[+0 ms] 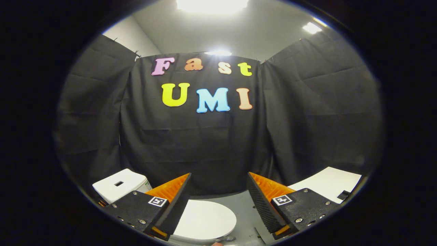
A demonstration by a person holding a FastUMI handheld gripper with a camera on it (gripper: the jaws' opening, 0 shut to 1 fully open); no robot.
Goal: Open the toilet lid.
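Observation:
A white toilet stands low in front of the booth wall, its lid [205, 220] lying flat and closed. Its white tank [119, 184] with a small dark slot on top sits behind the left finger. My gripper [218, 201] hovers above the toilet with its fingers wide apart and nothing between them. The left finger [170, 201] overlaps the lid's left side in the view; the right finger [263, 205] is off to the right of the lid, over the grey floor. I cannot tell how far above the lid the fingers are.
Grey floor [244, 212] spreads around the toilet. A white flat surface [327, 182] lies beyond the right finger, with a dark item at its edge. Black cloth walls close the booth on three sides. Ceiling lights shine above.

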